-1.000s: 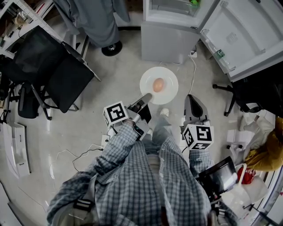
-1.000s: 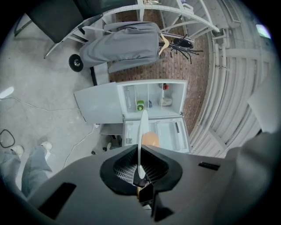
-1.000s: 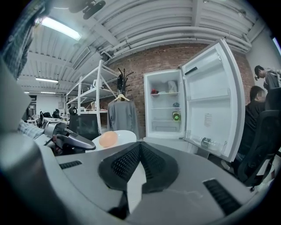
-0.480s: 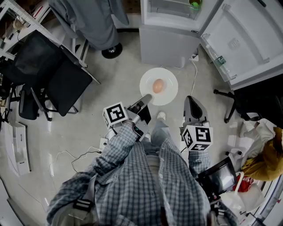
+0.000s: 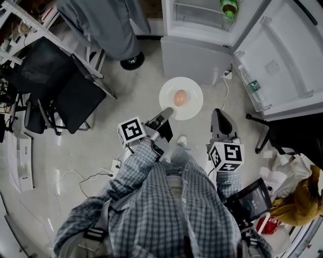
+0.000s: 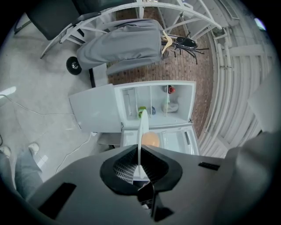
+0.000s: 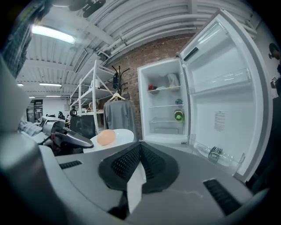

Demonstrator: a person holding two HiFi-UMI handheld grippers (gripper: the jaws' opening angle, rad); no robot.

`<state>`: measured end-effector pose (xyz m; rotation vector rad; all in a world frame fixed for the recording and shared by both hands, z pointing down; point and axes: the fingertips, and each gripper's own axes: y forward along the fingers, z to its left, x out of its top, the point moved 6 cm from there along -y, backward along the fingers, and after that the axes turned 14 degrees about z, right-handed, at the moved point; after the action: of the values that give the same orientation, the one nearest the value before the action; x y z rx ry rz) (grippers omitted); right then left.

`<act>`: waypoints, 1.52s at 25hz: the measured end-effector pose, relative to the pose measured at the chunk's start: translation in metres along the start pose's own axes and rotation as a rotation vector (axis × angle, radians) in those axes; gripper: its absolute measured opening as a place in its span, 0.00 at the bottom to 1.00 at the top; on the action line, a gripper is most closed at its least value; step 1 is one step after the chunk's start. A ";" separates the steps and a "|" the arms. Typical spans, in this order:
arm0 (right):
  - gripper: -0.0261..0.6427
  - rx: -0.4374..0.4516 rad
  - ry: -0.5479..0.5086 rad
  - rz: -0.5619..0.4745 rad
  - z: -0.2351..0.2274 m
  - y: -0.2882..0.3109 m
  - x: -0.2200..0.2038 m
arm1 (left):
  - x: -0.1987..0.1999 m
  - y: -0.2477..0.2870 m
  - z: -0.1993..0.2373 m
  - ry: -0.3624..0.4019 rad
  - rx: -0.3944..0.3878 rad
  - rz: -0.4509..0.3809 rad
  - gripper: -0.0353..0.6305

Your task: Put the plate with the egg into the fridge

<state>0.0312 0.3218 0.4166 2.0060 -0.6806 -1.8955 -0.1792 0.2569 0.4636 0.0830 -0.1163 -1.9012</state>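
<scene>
A white plate (image 5: pixel 189 107) with a brown egg (image 5: pixel 180 97) hangs level above the floor in the head view. My left gripper (image 5: pixel 165 114) is shut on the plate's near rim. In the left gripper view the plate (image 6: pixel 142 132) shows edge-on between the shut jaws of that gripper (image 6: pixel 140 151), the egg (image 6: pixel 150 139) just right of it. My right gripper (image 5: pixel 220 117) hangs to the plate's right, shut and empty. The right gripper view shows its gripper (image 7: pixel 139 148) closed, with the plate (image 7: pixel 118 136) and egg (image 7: pixel 105 137) at left. The open fridge (image 5: pixel 199 17) stands ahead.
The fridge door (image 5: pixel 282 60) swings open to the right, with a bottle in its shelf. A green bottle (image 5: pixel 228 7) sits inside. A black chair (image 5: pixel 70 90) and hanging grey coat (image 5: pixel 108 25) stand at left. Cables (image 5: pixel 91 176) lie on the floor; bags (image 5: pixel 298 196) at lower right.
The fridge and floor have slid down and closer in the head view, showing more of the fridge's inside. The plate and both grippers keep their places relative to me.
</scene>
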 end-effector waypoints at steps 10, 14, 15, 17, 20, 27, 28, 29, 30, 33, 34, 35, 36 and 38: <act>0.05 0.031 0.002 -0.010 -0.057 0.029 0.025 | 0.022 0.059 -0.009 0.020 0.039 -0.001 0.08; 0.05 0.041 0.041 -0.021 -0.077 0.037 0.033 | 0.024 0.081 -0.012 0.016 0.029 0.001 0.08; 0.05 0.039 0.044 -0.025 -0.080 0.039 0.035 | 0.025 0.085 -0.012 0.017 0.031 0.003 0.08; 0.05 0.037 0.047 -0.040 -0.086 0.041 0.041 | 0.028 0.091 -0.013 0.025 0.041 0.008 0.08; 0.05 0.036 0.052 -0.053 -0.091 0.042 0.046 | 0.032 0.096 -0.014 0.031 0.052 0.013 0.08; 0.05 0.031 0.075 -0.041 -0.097 0.057 0.046 | 0.047 0.105 -0.010 0.018 0.047 0.013 0.08; 0.05 0.028 0.073 -0.038 -0.098 0.060 0.046 | 0.051 0.107 -0.008 0.017 0.058 0.015 0.08; 0.05 0.025 0.076 -0.035 -0.099 0.063 0.047 | 0.054 0.109 -0.007 0.016 0.063 0.018 0.08; 0.05 0.021 0.081 -0.034 -0.102 0.067 0.049 | 0.058 0.112 -0.006 0.015 0.060 0.022 0.08; 0.05 0.014 0.089 -0.029 -0.105 0.082 0.055 | 0.074 0.121 -0.006 0.010 0.052 0.031 0.08; 0.05 0.012 0.086 -0.026 -0.105 0.087 0.058 | 0.080 0.123 -0.004 0.007 0.058 0.035 0.08; 0.05 0.010 0.083 -0.022 -0.106 0.093 0.061 | 0.086 0.126 -0.003 0.004 0.063 0.037 0.08; 0.05 0.009 0.081 -0.020 -0.107 0.099 0.064 | 0.093 0.129 -0.003 0.004 0.066 0.040 0.08; 0.05 0.005 0.082 -0.019 -0.109 0.113 0.073 | 0.110 0.137 -0.004 0.008 0.060 0.044 0.08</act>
<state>0.1255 0.1767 0.4226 2.0875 -0.6485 -1.8122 -0.0860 0.1088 0.4760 0.1275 -0.1688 -1.8533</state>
